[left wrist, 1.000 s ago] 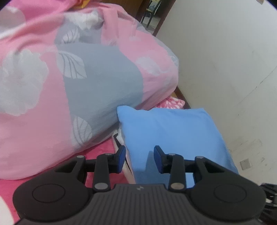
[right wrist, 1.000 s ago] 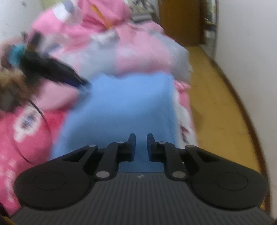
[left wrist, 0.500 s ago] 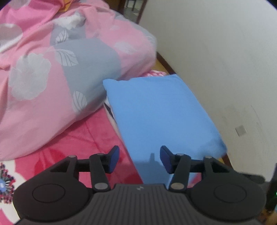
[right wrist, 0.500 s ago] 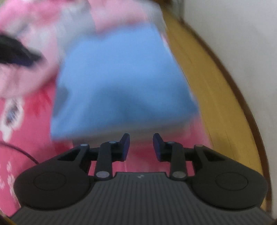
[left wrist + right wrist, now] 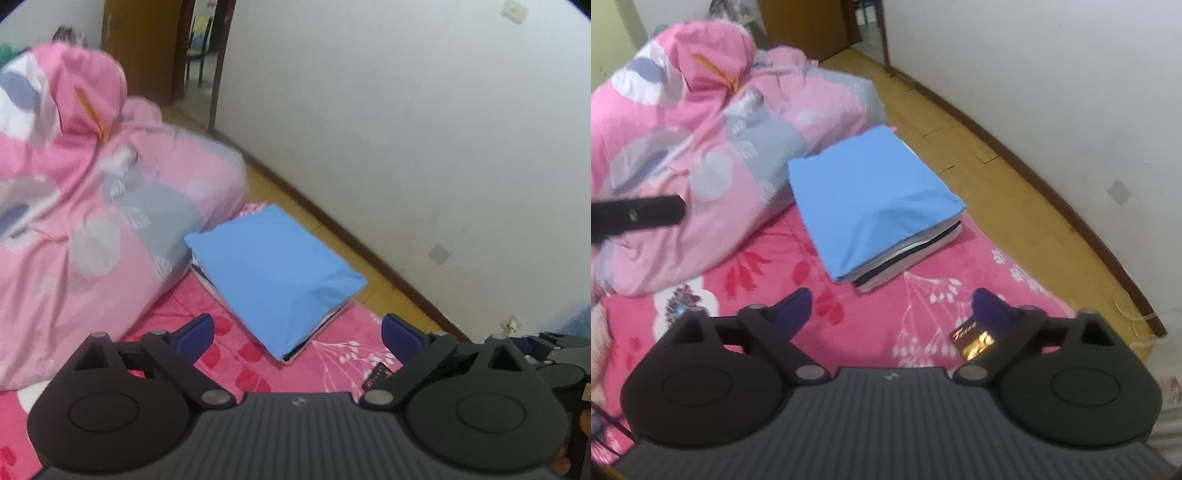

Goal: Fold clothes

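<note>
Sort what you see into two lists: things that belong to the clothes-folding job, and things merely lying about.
Belongs to the job:
folded blue garment on top of a stack
left gripper, open
right gripper, open

Lying about:
pink and grey floral quilt
pink flowered bedspread
small black and gold packet

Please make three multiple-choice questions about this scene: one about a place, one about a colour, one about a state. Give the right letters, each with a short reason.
1. Where does the folded stack lie?
A. on the wooden floor
B. on the red bedspread, beside the pink quilt
C. on a chair

2. What colour is the stack's top garment?
A. blue
B. green
C. white

3. How are the two grippers?
A. both shut on cloth
B. one open, one shut
C. both open, holding nothing

Answers: B, the stack rests on the bedspread next to the quilt; A, its top layer is blue; C, the left gripper and right gripper show wide empty gaps.
</note>
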Tool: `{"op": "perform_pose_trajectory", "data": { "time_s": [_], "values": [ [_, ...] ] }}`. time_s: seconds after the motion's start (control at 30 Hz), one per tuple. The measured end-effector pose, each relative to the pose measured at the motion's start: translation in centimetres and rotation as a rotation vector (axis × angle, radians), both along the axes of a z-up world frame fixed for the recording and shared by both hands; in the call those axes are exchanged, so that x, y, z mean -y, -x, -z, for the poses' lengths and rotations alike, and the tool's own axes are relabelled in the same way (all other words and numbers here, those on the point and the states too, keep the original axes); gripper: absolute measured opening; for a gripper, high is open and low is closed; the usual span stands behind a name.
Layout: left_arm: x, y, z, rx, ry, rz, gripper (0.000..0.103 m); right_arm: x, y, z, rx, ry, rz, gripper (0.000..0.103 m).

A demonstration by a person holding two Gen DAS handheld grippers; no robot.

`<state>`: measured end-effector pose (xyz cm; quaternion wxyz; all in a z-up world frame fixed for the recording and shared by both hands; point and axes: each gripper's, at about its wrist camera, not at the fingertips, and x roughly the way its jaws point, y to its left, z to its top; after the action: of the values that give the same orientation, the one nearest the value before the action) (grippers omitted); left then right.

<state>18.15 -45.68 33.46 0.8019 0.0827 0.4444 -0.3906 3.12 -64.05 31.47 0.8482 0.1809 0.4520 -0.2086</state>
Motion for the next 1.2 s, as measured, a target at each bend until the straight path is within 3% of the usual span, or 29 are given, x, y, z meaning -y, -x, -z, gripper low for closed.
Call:
{"op": "perform_pose_trajectory", "data": {
  "time_s": [0.33,0.47,0.67,1.03,1.2],
  "values": [
    [-4.9,6.7,-7.1,0.078,-0.03,0.002,0.103,-7.9,5.0,-5.7,-0.035,0.101,0.099,0.102],
    [-5.9,7.8,-7.7,0.071,-0.047,-0.016,0.102,-8.7,6.2,-6.7,-0.015,0.08,0.159,0.102],
    [-7.0,8.7,-7.9,0.099,-0.087,-0.087,0.102,-9.9,6.9,-7.3,-0.027,0.127,0.215,0.102],
    [-7.7,8.8,-7.7,0.127,-0.131,-0.142,0.102,-11.6,6.9,-6.9,-0.028,0.108,0.188,0.102],
    [-7.9,8.7,-7.6,0.138,-0.149,-0.164,0.097,-11.8,6.9,-7.0,-0.029,0.123,0.186,0.102]
  ]
}}
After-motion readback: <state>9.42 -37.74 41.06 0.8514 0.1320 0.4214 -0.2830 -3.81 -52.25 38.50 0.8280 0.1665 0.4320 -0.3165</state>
